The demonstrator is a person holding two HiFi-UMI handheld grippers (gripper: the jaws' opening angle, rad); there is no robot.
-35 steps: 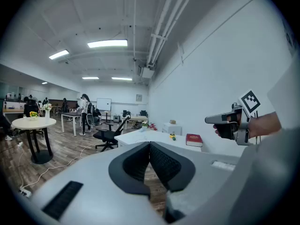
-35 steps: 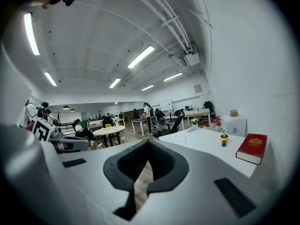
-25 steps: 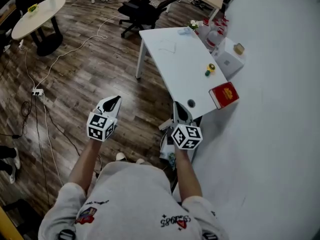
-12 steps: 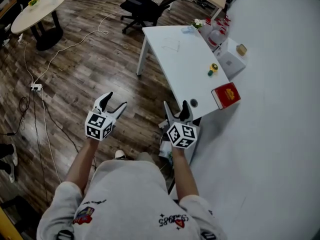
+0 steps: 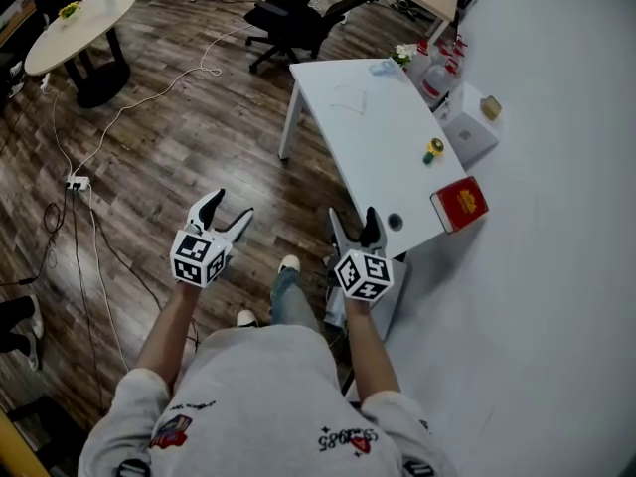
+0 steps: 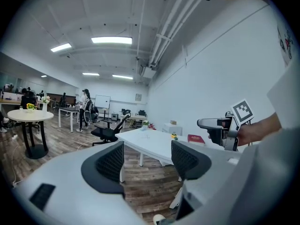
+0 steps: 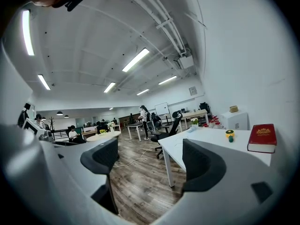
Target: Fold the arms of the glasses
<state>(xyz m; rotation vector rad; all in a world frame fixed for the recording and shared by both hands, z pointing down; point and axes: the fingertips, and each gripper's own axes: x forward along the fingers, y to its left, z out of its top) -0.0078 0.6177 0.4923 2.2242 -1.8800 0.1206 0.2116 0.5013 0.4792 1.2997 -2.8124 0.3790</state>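
Glasses [image 5: 350, 97], thin-framed, lie untouched on the white rectangular surface [image 5: 388, 162] well ahead of you; your left gripper [image 5: 229, 210] and right gripper [image 5: 352, 217] jaws have just been opening wide, both empty.

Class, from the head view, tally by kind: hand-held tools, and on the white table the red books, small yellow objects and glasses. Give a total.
Tools: 2 (left tool, right tool)
Red book: 1
Yellow object: 1
Glasses: 1
Total: 5
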